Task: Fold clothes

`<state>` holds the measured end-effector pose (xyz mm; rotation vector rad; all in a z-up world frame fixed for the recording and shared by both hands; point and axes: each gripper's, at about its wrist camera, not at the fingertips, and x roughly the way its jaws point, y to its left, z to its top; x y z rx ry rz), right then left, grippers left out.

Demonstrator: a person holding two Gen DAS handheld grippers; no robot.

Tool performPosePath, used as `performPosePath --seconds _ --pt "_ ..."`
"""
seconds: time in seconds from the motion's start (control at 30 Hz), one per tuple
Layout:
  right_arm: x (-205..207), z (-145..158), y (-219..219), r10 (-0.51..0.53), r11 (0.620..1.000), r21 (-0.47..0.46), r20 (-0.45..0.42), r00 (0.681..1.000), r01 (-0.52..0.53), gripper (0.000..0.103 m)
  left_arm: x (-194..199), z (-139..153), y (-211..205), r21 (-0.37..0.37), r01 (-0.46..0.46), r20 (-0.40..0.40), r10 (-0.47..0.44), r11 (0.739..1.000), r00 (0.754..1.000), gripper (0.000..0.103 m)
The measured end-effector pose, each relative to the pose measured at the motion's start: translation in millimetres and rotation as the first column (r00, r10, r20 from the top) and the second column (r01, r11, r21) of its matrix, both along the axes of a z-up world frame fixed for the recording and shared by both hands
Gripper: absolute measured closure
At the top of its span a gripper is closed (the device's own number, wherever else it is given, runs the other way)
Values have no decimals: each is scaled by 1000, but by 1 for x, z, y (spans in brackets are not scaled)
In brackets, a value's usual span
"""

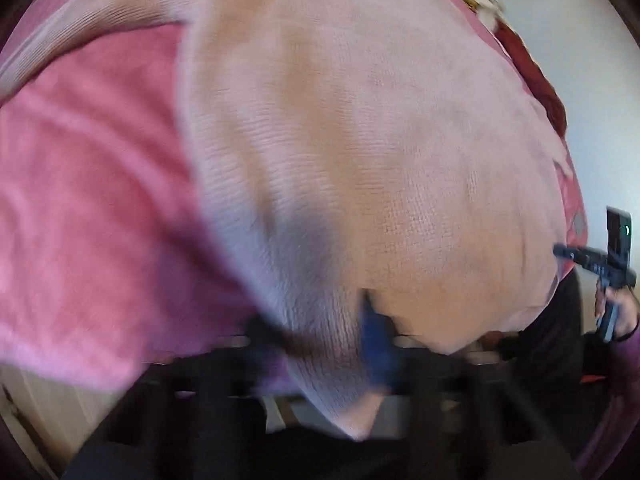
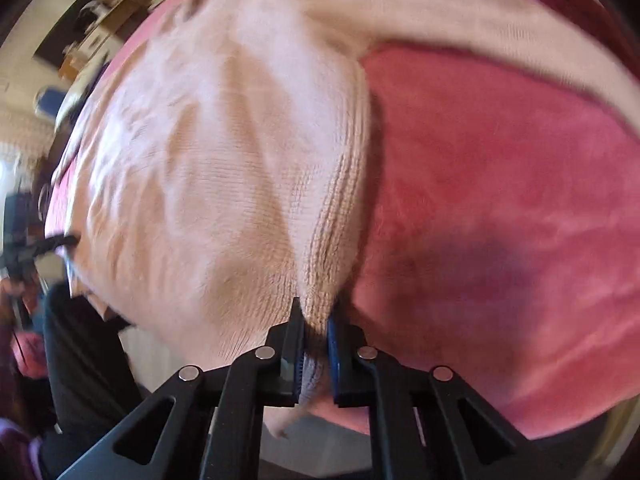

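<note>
The pale pink knitted sweater (image 1: 360, 152) lay spread on the pink blanket (image 1: 88, 184) covering the bed, its body flat and one sleeve (image 2: 480, 12) stretched away across the blanket. I had taken it by the hem nearest me, one corner in each tool, I think so that the whole lower edge could be lifted and carried over evenly. My right gripper (image 2: 316, 344) was closed almost fully on a bunched ridge of the ribbed edge, the knit pinched between its blue pads (image 2: 334, 356). My left gripper (image 1: 320, 340) was blurred in its own view, but its jaws stood narrow with a fold of the hem between them, apparently gripped. Beyond the bed were a pale wall (image 1: 580, 60) and cluttered furniture (image 2: 88, 28).
</note>
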<state>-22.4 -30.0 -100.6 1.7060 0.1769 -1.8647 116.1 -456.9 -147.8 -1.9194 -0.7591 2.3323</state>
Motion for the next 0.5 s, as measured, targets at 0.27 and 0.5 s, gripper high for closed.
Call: performPosePath --seconds 0.27,0.5 --pt "-9 -1 -2 -45 998 47 -21 999 46 81 28 -11 -25 -85 -60 100 68 995 993 73" --pt "-2 47 -67 -4 1000 -14 -306 952 0 78 -21 26 17 -152 -36 -211 3 988 977 42"
